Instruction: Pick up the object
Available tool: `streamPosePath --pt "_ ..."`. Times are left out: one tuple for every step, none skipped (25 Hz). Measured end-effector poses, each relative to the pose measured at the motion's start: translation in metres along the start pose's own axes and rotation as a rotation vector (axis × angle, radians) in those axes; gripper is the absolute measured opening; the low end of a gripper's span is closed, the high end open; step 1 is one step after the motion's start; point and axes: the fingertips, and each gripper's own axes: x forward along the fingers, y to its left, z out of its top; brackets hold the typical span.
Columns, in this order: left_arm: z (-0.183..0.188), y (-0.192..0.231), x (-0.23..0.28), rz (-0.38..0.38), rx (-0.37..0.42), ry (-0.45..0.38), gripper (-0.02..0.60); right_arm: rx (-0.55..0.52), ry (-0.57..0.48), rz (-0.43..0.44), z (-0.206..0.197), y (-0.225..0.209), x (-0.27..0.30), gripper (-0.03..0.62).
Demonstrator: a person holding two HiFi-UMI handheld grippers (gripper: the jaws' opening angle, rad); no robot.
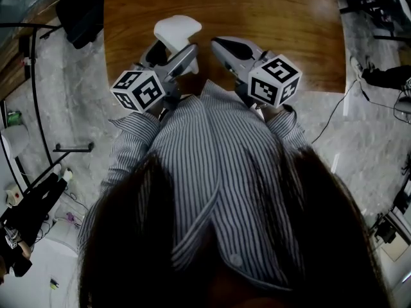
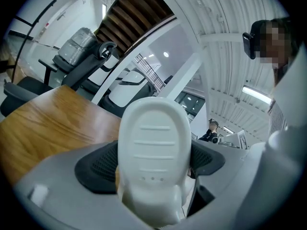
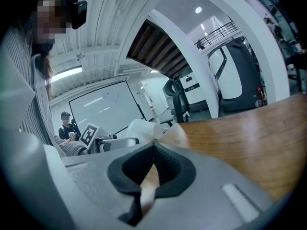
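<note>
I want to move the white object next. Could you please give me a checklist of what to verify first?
1. Left gripper shut on the white object: ok.
2. Object sits between both pads, one on each side: ok.
3. Right gripper empty, jaws together: ok.
4. Right gripper apart from the object, seen in the head view: ok.
5. Object lifted off the table: cannot tell.
</note>
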Motion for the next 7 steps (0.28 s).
streamPosePath --pt "-0.0001 0.0002 0.0000 -0.001 -0.003 0.000 0.453 0.002 0.002 -0.001 -0.0007 0.0000 -0.0003 0.002" --pt "-0.0005 0.0004 -0.0001 -0.001 -0.007 -0.001 0.453 0.003 0.004 -0.001 -0.0015 0.0000 -0.0008 0.002" --pt "-0.0013 0.0008 -0.0003 -0.001 -0.011 0.000 0.453 0.004 0.005 -0.001 -0.0026 0.0002 -0.0012 0.002" --pt "-0.0024 0.0013 -0.0005 -0.001 -0.014 0.002 0.453 0.005 0.008 -0.001 -0.0039 0.0005 -0.0014 0.002" --pt "-0.0035 0.0019 -0.0007 0.000 -0.018 0.005 0.453 0.005 0.011 -0.002 -0.0054 0.0009 -0.0012 0.002" --pt "-0.0047 0.0027 -0.0011 0.001 -0.021 0.008 0.453 0.005 0.016 -0.003 -0.0070 0.0012 -0.0008 0.002" --pt "-0.0059 0.0036 -0.0014 0.002 -0.025 0.012 0.453 0.004 0.020 -0.004 -0.0085 0.0016 -0.0003 0.002"
